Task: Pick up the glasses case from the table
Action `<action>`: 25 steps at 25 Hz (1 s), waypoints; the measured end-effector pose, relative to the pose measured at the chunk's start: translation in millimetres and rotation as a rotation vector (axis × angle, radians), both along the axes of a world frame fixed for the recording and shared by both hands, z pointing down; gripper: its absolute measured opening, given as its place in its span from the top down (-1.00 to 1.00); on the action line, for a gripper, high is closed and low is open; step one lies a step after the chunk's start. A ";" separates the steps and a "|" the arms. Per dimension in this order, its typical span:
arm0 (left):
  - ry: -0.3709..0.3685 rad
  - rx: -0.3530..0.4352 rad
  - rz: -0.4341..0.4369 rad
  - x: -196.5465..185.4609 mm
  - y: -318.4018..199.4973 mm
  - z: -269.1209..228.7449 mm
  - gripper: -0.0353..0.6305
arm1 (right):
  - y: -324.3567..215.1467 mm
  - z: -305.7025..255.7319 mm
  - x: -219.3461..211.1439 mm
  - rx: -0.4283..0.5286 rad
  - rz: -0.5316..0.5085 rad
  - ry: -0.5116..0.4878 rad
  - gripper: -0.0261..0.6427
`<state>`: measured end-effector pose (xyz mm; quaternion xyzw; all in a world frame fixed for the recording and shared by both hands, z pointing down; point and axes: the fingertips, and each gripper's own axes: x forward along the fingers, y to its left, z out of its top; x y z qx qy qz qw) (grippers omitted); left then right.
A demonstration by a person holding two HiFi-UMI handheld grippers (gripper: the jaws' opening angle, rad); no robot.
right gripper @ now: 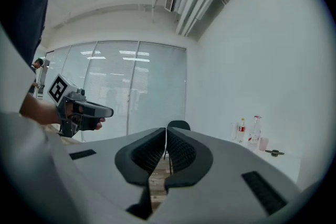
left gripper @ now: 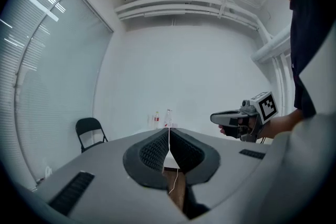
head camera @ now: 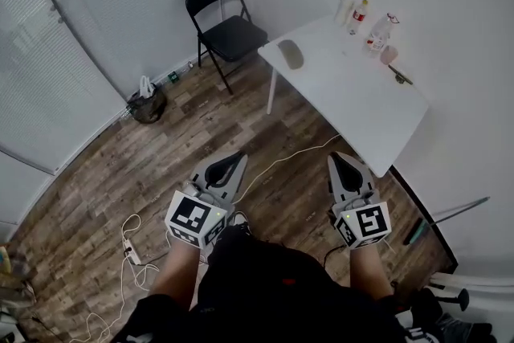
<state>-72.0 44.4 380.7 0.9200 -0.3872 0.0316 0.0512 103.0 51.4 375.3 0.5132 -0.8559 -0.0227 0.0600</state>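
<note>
Glasses case [head camera: 290,54]: a grey oval lying flat near the desk corner closest to the chair, untouched and well apart from both grippers.
Desk [head camera: 353,104]: white and smooth. The case sits close to two of its edges, so a misjudged nudge could slide it off onto the floor.
Slip risk: the case's shell looks rounded, so a pinch off its middle could squirt it out sideways.
Clutter: bottles [head camera: 357,15], a pink cup [head camera: 389,55] and a small dark tool [head camera: 401,77] stand along the wall side, apart from the case. They are in danger only if an arm sweeps wide across the desk.
Chair [head camera: 227,26]: just beside that corner. A reach from the left could knock it.
Left gripper [head camera: 234,162]: jaws together, nothing between them.
Right gripper [head camera: 340,161]: jaws together, empty.
Main risk: if either gripper arrives with its jaws not parted, it would push the case rather than grasp it.
Cable [head camera: 289,158]: this white cable lies across the floor between the person and the desk, where a foot could snag it.
</note>
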 end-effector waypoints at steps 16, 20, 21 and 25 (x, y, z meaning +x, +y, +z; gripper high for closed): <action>-0.015 -0.031 0.041 -41.0 -124.3 15.9 0.82 | -127.6 17.5 -33.0 -0.070 0.070 -0.034 0.85; -0.015 -0.033 -0.003 -51.1 -158.4 18.8 0.82 | -166.1 24.3 -29.7 -0.088 0.077 -0.028 0.85; -0.010 -0.037 -0.015 -52.2 -167.0 19.2 0.82 | -175.5 25.8 -27.6 -0.091 0.072 -0.032 0.85; -0.019 -0.021 -0.045 -43.7 -205.5 16.2 0.82 | -221.2 28.4 -16.1 -0.092 0.050 -0.039 0.85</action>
